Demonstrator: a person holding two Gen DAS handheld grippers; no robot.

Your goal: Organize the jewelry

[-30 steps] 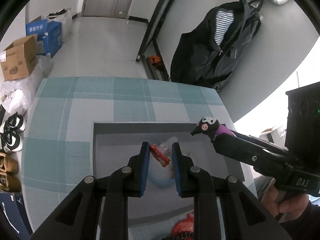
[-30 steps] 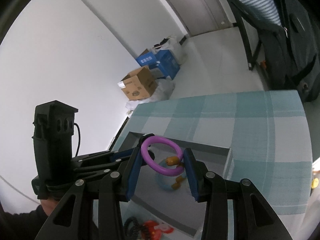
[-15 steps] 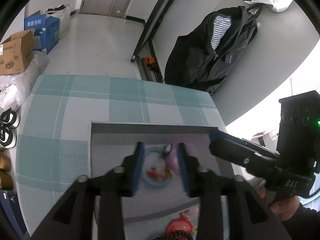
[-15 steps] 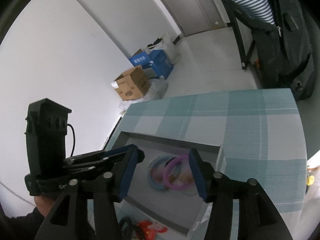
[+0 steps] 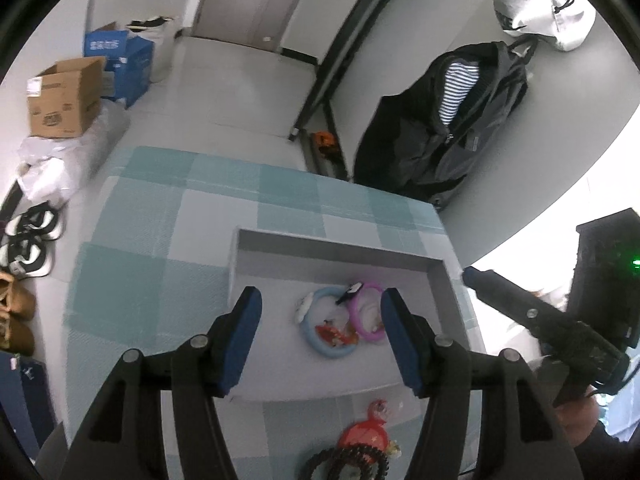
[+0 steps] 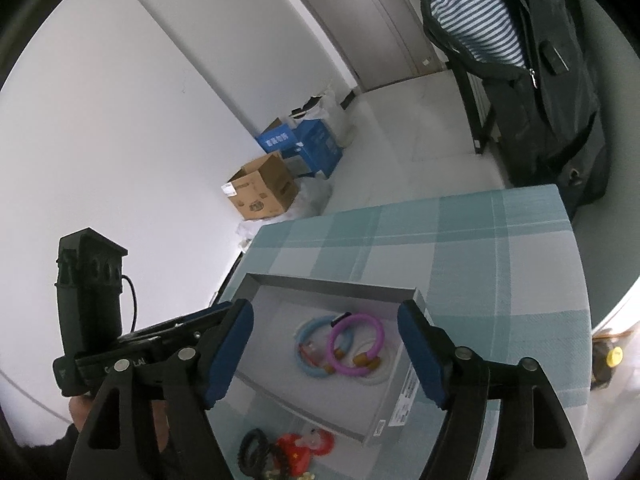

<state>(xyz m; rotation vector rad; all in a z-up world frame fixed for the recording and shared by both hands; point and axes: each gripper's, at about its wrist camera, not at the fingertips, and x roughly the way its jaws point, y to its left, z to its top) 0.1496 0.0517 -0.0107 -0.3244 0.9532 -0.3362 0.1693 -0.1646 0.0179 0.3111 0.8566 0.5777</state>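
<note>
Since the earlier frames, both bracelets have left the tools and now lie in the grey tray: the purple bracelet from the right tool, the blue bracelet with its red charm from the left tool. Both tools have drawn back toward the near edge of the tray. The purple bracelet overlaps the blue one at the tray's middle, with a white ring partly under them.

Risk: the two bracelets lie hooked across each other, so a later pick of one may, in all likelihood, drag the other. A red ornament and a black beaded bracelet remain on the checked bench outside the tray's near wall, close under the tools; a careless descent could knock them off.

Left tool: jaws opening, at a medium gap, nothing between the pads, touching nothing. Right tool: jaws opening, wide, likewise empty and clear of the tray.
</note>
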